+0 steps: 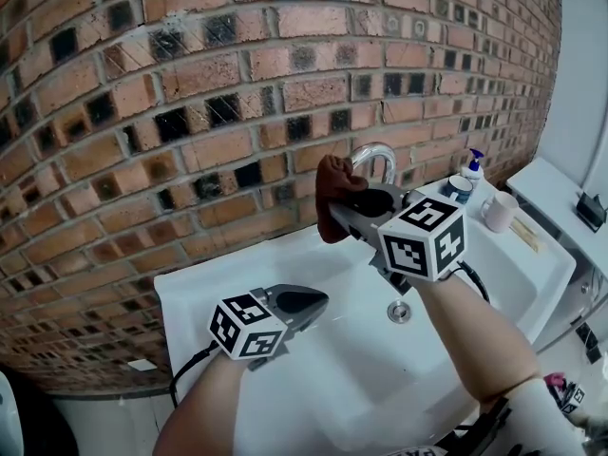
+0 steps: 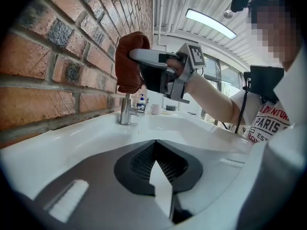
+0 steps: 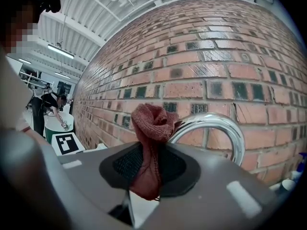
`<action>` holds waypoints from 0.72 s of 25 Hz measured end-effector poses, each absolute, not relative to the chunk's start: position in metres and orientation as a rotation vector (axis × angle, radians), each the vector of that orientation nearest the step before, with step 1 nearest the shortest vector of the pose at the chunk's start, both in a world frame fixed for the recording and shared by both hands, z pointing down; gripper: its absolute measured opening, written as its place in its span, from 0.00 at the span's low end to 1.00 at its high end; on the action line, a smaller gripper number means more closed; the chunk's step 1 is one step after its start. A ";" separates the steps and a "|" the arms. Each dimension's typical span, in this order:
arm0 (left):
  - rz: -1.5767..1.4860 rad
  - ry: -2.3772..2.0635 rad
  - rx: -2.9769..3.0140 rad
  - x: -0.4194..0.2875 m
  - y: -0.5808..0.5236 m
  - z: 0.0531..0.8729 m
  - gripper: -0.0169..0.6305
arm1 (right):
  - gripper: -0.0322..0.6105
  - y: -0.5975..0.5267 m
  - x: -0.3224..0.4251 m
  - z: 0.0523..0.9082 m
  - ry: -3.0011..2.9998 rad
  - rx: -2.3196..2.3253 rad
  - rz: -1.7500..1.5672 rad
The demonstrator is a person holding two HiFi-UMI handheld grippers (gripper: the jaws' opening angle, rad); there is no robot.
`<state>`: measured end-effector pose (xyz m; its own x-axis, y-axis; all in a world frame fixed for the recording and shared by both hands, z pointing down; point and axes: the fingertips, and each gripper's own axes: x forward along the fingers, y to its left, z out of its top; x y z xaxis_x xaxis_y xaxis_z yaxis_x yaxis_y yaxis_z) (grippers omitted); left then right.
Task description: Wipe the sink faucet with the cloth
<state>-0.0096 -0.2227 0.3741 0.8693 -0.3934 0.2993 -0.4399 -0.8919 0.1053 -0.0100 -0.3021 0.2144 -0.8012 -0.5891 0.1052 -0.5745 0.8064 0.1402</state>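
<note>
A chrome arched faucet [image 1: 378, 155] [image 3: 217, 124] rises at the back of the white sink [image 1: 285, 264], against the brick wall. My right gripper [image 1: 344, 212] [image 3: 152, 150] is shut on a red-brown knitted cloth [image 1: 334, 190] [image 3: 149, 126], held up just left of the spout's arch. The cloth bunches above the jaws, beside the arch; I cannot tell whether they touch. In the left gripper view the cloth [image 2: 128, 61] hangs above the faucet's base [image 2: 125, 110]. My left gripper [image 1: 309, 302] [image 2: 155, 142] is shut with nothing in it, low over the sink's left rim.
On the sink's right ledge stand a soap pump bottle [image 1: 472, 166], a blue-lidded jar [image 1: 458, 188] and a pink mug [image 1: 499, 211]. The drain [image 1: 400, 312] lies in the basin under my right forearm. The brick wall [image 1: 190, 84] stands close behind the faucet.
</note>
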 end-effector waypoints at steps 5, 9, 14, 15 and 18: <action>0.406 -0.644 2.870 -0.009 -0.223 0.374 0.04 | 0.19 -0.303 -0.009 0.213 -2.836 0.920 -0.161; 0.406 -0.646 2.870 -0.009 -0.223 0.374 0.04 | 0.19 -0.302 -0.007 0.209 -2.821 0.908 -0.170; 0.407 -0.645 2.871 -0.009 -0.223 0.374 0.04 | 0.19 -0.302 0.001 0.197 -2.821 0.934 -0.195; 0.407 -0.645 2.870 -0.009 -0.223 0.374 0.04 | 0.19 -0.303 0.003 0.193 -2.824 0.944 -0.202; 0.407 -0.647 2.870 -0.009 -0.223 0.374 0.04 | 0.19 -0.305 0.013 0.178 -2.827 0.978 -0.228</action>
<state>-0.0093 -0.2227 0.3740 0.8685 -0.3943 0.3004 -0.4411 -0.8912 0.1058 0.0127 -0.3052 0.1777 -0.7785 -0.6220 0.0839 -0.6006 0.7771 0.1882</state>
